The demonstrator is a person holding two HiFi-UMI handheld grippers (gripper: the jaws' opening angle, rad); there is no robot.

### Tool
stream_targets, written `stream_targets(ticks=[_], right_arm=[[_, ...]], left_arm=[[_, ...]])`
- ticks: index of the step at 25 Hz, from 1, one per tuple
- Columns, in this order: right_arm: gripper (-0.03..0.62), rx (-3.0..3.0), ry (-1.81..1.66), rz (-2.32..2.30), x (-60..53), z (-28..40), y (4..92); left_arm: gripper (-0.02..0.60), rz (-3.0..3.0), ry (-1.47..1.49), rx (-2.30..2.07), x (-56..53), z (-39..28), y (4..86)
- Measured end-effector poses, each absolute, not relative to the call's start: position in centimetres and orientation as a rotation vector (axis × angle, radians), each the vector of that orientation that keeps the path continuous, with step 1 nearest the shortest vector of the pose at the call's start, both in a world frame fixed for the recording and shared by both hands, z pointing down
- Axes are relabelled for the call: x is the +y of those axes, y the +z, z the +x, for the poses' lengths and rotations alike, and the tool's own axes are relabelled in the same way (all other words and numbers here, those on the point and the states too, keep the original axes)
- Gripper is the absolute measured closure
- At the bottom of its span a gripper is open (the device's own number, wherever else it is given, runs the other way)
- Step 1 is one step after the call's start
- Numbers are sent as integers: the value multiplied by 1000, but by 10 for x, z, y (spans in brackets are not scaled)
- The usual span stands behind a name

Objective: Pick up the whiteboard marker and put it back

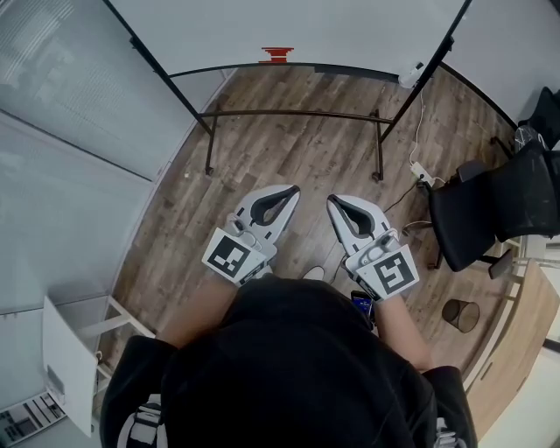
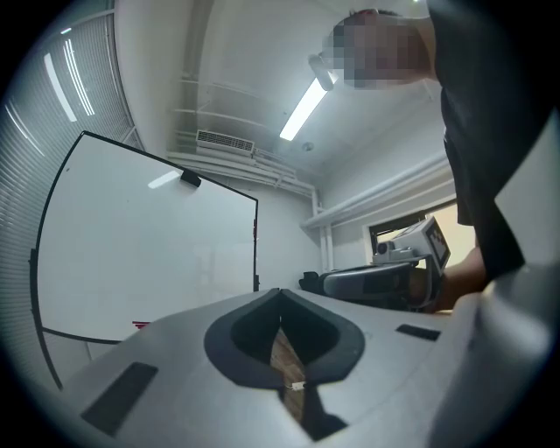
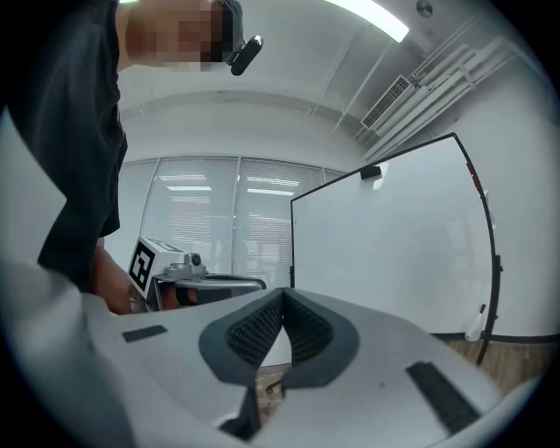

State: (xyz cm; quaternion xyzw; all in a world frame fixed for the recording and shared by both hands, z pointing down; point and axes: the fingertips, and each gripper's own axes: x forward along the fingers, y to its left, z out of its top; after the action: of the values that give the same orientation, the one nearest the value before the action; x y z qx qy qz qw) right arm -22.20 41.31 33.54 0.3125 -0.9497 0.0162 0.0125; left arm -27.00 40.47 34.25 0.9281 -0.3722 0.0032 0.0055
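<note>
Item: left tongs (image 1: pixel 291 189), grey and white with black ribbed pads. Held level at waist height; pads pressed together, nothing between them.

Item: right tongs (image 1: pixel 333 201), same make. Held level beside the left pair, near it but apart; pads fully closed, empty.

Item: large white whiteboard (image 1: pixel 306 26) on a black tube frame, standing on the brown wood-plank floor (image 1: pixel 297 157), ahead of both tongs and well apart from them.

Item: whiteboard marker. Not surely identified. A small red object (image 1: pixel 277 55) sits at the board's lower edge, and a small white object (image 1: pixel 409 76) at its right corner. Either could be the marker; both are too small to tell.

Item: black office chair (image 1: pixel 490 210) and dark round wastebasket (image 1: pixel 461 315), right of the person, beside a pale wooden counter (image 1: pixel 525 350).

Step in hand, as judged: approach, nothing grasped yet. To do it well: close in on the board's lower edge and confirm which object is the marker. Then spread one pair of tongs before arrival and take the barrel across its middle, pads square to it.
</note>
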Motion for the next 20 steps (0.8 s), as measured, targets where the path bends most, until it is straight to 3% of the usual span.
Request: stream_targets(ticks=[20], right_arm=[[603,-2964,95,965,335,-183,350]], left_arm=[[577,2928,10,-1113,325,-221,353]])
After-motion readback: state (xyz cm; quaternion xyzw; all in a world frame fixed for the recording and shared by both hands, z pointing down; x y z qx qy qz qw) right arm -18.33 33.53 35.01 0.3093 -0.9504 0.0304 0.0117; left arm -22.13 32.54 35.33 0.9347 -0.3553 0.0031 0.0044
